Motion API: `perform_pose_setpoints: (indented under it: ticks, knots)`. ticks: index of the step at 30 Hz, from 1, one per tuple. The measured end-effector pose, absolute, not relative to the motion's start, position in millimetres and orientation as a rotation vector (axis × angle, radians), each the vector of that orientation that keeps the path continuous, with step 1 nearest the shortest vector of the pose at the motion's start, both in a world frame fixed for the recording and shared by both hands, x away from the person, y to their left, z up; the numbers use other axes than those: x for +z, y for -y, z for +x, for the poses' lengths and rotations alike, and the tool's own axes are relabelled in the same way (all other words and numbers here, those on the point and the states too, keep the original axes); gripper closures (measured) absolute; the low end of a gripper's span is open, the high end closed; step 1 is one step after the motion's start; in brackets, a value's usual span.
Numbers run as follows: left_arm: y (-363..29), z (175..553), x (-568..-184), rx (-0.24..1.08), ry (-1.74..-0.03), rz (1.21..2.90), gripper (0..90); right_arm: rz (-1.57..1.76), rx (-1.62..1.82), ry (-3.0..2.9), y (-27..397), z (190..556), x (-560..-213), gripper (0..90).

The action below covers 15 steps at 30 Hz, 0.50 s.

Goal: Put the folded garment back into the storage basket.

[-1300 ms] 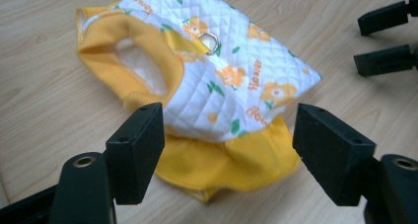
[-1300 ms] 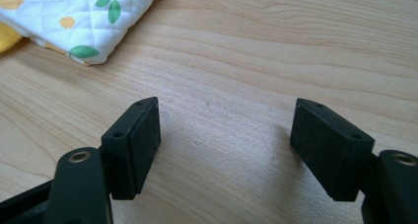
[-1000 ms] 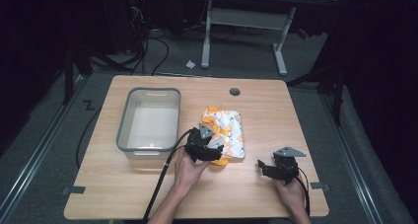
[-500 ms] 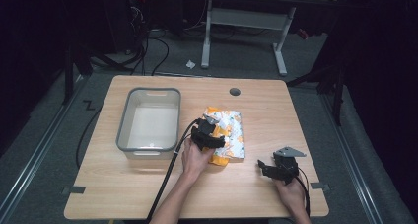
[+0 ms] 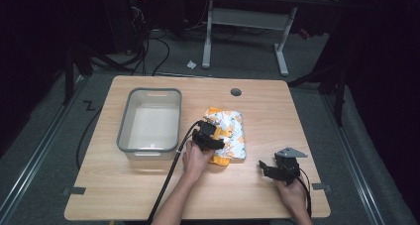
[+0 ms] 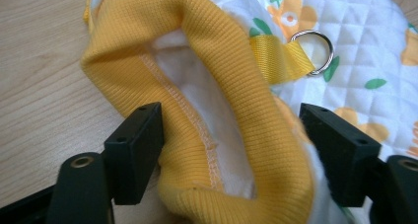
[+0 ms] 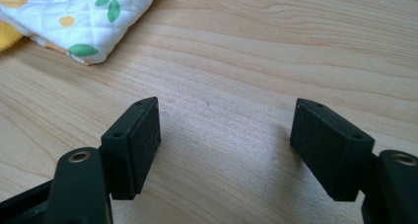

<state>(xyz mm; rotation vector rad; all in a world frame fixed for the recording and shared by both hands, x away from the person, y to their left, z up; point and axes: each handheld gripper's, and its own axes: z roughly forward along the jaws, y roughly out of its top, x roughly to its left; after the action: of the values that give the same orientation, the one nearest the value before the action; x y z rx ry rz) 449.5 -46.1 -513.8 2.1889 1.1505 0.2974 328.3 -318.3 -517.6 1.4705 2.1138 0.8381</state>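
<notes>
A quilted white garment [image 5: 234, 132] printed with orange flowers and green leaves lies at the middle of the table. In the left gripper view its yellow ribbed opening [image 6: 217, 115] shows a white lining, with a metal ring [image 6: 315, 51] on a yellow strap beside it. My left gripper [image 5: 213, 131] [image 6: 231, 135] is low over the garment's near left part. Its jaws have just been closing and straddle the ribbed opening, which looks uncrushed. My right gripper [image 5: 265, 166] [image 7: 226, 140] rests open over bare wood to the right, nothing between its jaws; the garment's corner [image 7: 84, 17] lies beyond.
A grey plastic bin [image 5: 148, 92] stands left of the garment, close to my left hand. A round cable hole [image 5: 236, 92] sits near the table's far edge [image 5: 198, 78]. The left gripper's cable [image 5: 171, 165] trails back along the forearm. Dark floor and desk legs lie beyond.
My left gripper has moved away from the person and down onto the garment's yellow opening. The right gripper has stayed where it was.
</notes>
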Motion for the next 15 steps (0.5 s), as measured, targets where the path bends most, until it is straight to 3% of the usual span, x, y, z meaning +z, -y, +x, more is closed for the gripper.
perform_pose_setpoints:
  ticks: [1,6,10,15]
  knots:
    - [47.6,447.8,-513.0,0.291,-1.135,2.188,37.6,1.470,0.838,-2.114,318.3,328.3,-517.6,27.5]
    - [50.2,445.1,-512.0,0.257,-1.097,2.187,58.9,1.467,0.839,-2.117,318.3,328.3,-517.6,27.6]
    - [48.6,446.1,-511.9,0.238,-1.075,2.182,68.1,1.464,0.838,-2.118,318.4,328.4,-517.6,27.6]
    - [48.2,443.6,-508.5,0.221,-1.052,2.152,71.4,1.461,0.839,-2.121,318.3,328.3,-517.6,27.5]
